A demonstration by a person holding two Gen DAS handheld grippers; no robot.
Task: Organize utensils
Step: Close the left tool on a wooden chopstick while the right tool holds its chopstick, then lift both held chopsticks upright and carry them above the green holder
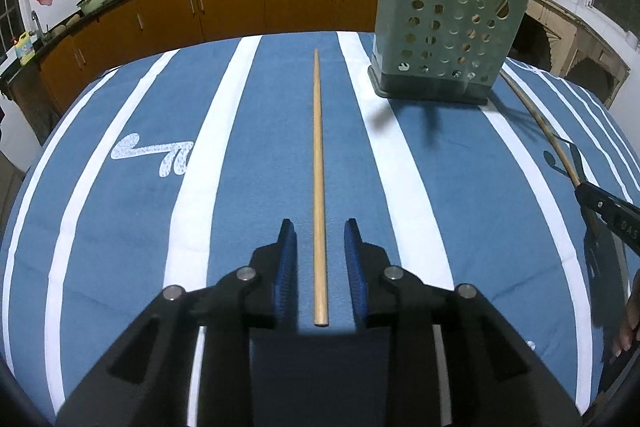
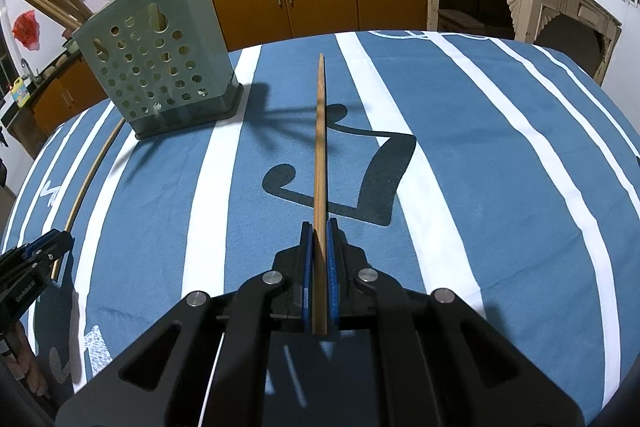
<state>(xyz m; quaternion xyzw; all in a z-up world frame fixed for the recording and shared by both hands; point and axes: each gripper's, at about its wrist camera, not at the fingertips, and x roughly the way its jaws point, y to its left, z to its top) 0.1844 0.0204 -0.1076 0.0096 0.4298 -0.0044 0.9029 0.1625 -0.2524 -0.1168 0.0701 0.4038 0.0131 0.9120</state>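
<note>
A wooden chopstick (image 1: 318, 187) lies on the blue striped tablecloth, its thick end between the open jaws of my left gripper (image 1: 319, 227), not touching the pads. My right gripper (image 2: 319, 227) is shut on a second chopstick (image 2: 320, 155) that points forward above the cloth. The green perforated utensil holder (image 1: 448, 31) stands at the far right in the left wrist view and at the far left in the right wrist view (image 2: 156, 67), with several chopsticks sticking out of it. The right gripper (image 1: 608, 211) and its chopstick (image 1: 540, 123) show at the left view's right edge.
The table (image 2: 500, 147) is covered by a blue cloth with white stripes. My left gripper (image 2: 36, 259) and its chopstick (image 2: 88, 179) show at the right view's left edge. Kitchen cabinets and a counter with pans stand behind the table.
</note>
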